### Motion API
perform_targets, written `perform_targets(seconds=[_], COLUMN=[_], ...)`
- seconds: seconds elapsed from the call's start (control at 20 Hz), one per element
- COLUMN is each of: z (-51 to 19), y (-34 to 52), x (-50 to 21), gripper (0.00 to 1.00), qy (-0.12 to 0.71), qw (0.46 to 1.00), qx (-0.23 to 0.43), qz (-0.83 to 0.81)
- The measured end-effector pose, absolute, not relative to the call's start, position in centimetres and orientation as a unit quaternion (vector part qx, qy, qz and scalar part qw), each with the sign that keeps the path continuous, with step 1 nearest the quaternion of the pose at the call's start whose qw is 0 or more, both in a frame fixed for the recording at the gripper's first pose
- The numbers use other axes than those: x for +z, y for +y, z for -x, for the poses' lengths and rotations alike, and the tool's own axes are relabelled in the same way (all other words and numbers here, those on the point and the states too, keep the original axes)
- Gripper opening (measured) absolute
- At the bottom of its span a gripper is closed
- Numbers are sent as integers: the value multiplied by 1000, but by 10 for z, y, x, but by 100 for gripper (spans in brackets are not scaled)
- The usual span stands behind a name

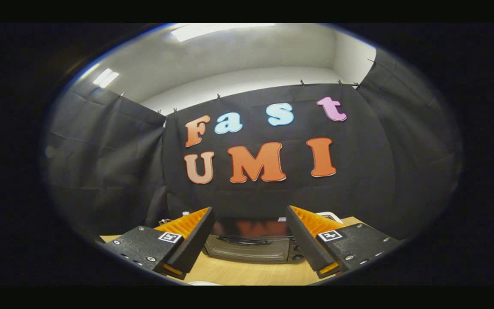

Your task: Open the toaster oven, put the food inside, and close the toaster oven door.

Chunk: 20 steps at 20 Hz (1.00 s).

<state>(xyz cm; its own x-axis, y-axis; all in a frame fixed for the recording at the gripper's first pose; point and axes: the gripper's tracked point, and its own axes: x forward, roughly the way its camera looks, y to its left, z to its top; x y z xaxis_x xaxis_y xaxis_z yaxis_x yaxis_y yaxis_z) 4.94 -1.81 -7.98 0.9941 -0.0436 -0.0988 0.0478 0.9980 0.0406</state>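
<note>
Here the gripper (249,223) is held above a light wooden tabletop (247,272), its two fingers spread wide apart and holding nothing. Framed in the gap between them, a little way ahead, sits a dark, boxy toaster oven (251,249) with a glossy top; its door looks closed, a dark handle running across the front, and knobs show at its right end. Behind it hangs the booth's black cloth wall (109,163).

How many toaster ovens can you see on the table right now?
1. The toaster oven sits on the wooden table, beyond the open gripper and framed between its fingers, door closed. Its sides are hidden behind the fingers.
</note>
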Motion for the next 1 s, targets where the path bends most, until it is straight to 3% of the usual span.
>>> perform_targets(seconds=[0.45,1.0], z=[-105,-147], y=[0,12], x=[-176,-239], gripper=[99,99], qy=[136,170], qw=[990,985], qx=[-14,-35], qz=[-45,-10])
